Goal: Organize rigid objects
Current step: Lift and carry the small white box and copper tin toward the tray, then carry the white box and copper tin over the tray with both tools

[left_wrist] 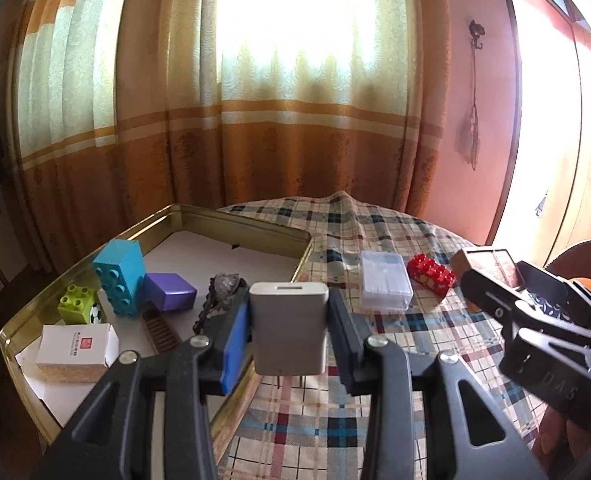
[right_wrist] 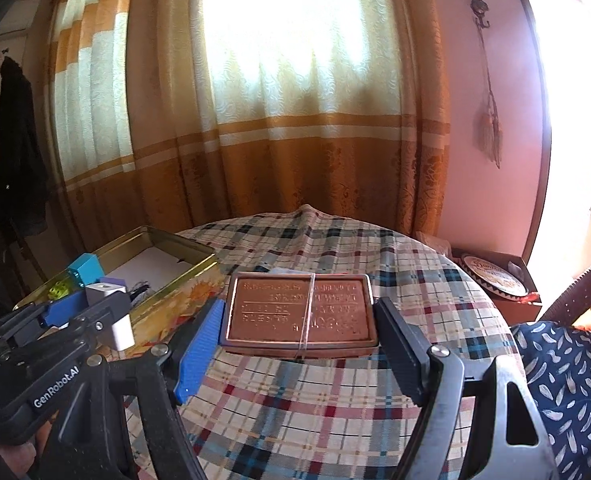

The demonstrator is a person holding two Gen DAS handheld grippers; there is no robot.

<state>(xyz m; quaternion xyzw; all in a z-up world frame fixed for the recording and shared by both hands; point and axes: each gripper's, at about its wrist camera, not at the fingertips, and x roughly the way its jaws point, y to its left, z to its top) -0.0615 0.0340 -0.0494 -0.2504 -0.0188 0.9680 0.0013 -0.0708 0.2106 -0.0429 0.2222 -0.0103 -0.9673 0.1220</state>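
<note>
Left gripper (left_wrist: 289,330) clamped on grey charger (left_wrist: 289,326), right gripper (right_wrist: 297,340) clamped on brown tin (right_wrist: 299,314) — risk: either load clipping the gold tray's rim (left_wrist: 251,226) on entry.

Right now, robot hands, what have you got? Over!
Left gripper shut on grey charger, at tin tray edge. Right gripper shut on brown box. Clear box, red brick still on table.
</note>
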